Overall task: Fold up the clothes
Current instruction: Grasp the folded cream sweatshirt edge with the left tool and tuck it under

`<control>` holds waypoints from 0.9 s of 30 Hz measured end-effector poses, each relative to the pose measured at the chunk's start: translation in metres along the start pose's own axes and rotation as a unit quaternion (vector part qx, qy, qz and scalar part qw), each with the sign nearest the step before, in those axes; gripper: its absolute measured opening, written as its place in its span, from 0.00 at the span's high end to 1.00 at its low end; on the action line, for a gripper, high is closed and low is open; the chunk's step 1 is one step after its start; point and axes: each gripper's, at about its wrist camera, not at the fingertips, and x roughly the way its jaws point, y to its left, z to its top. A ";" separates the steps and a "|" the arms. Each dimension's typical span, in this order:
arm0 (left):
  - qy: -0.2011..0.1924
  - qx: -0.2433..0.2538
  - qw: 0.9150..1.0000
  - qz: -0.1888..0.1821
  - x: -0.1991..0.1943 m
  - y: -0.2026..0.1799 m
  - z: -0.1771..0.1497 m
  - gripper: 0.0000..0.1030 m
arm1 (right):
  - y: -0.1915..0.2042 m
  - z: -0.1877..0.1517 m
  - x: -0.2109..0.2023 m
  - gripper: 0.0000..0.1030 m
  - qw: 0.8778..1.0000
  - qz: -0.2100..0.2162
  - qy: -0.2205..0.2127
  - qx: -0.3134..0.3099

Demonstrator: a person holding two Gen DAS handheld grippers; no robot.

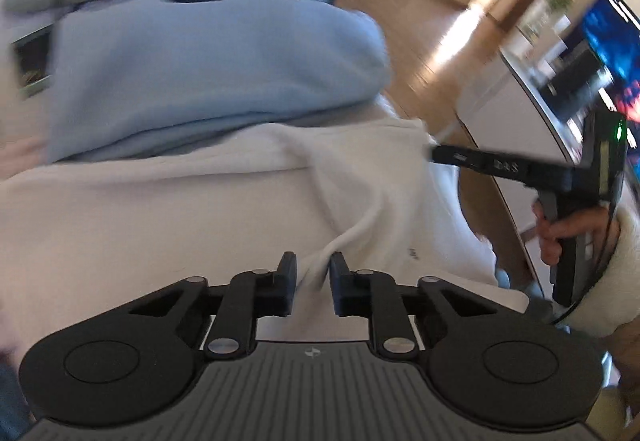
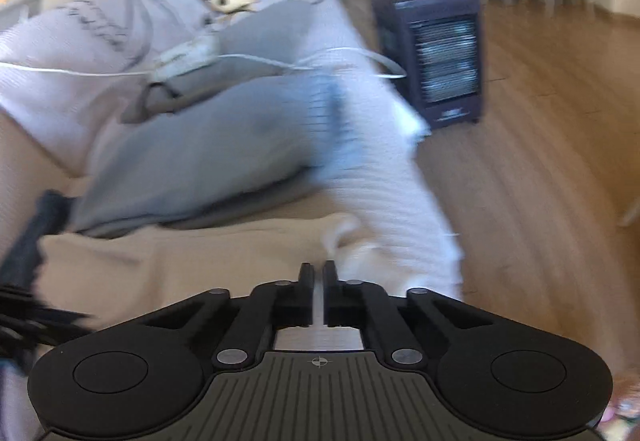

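Note:
A white garment [image 1: 372, 185] lies over a beige cover [image 2: 192, 265], and its ribbed length hangs off the edge [image 2: 384, 193]. A raised fold of it runs between the pads of my left gripper [image 1: 313, 273], which is shut on it. Behind it a light blue garment [image 1: 208, 73] lies in a heap [image 2: 208, 157]. My right gripper [image 2: 318, 275] is shut, its tips at the white garment's edge. Its dark fingers [image 1: 448, 155] also show in the left wrist view. Whether cloth is pinched there I cannot tell.
Grey and pale clothes [image 2: 120, 25] are piled behind the blue one. A dark heater [image 2: 436, 53] stands on the wooden floor [image 2: 540, 161] to the right. A person's hand [image 1: 560, 233] holds the right gripper's handle. A lit screen [image 1: 612, 41] is at the far right.

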 end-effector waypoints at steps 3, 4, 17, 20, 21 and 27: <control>0.020 -0.038 0.999 0.033 -0.002 0.027 -0.014 0.84 | -0.031 -0.005 -0.002 1.00 0.999 -0.020 0.000 0.043; 0.028 -0.045 0.997 0.049 0.000 0.033 -0.020 0.82 | -0.034 -0.008 -0.004 1.00 0.999 -0.014 0.002 0.042; -0.042 -0.132 0.988 0.069 -0.079 0.058 -0.078 0.30 | 0.036 -0.028 -0.030 0.58 0.994 0.107 0.034 0.016; -0.037 -0.156 0.986 0.047 -0.078 0.062 -0.097 0.30 | 0.055 -0.037 -0.027 0.58 0.991 0.122 0.046 0.002; -0.035 -0.159 0.986 0.041 -0.075 0.062 -0.102 0.30 | 0.062 -0.039 -0.028 0.58 0.991 0.128 0.050 -0.008; -0.023 -0.146 0.988 0.033 -0.049 0.052 -0.115 0.36 | 0.098 -0.058 -0.034 0.58 0.986 0.142 0.064 -0.060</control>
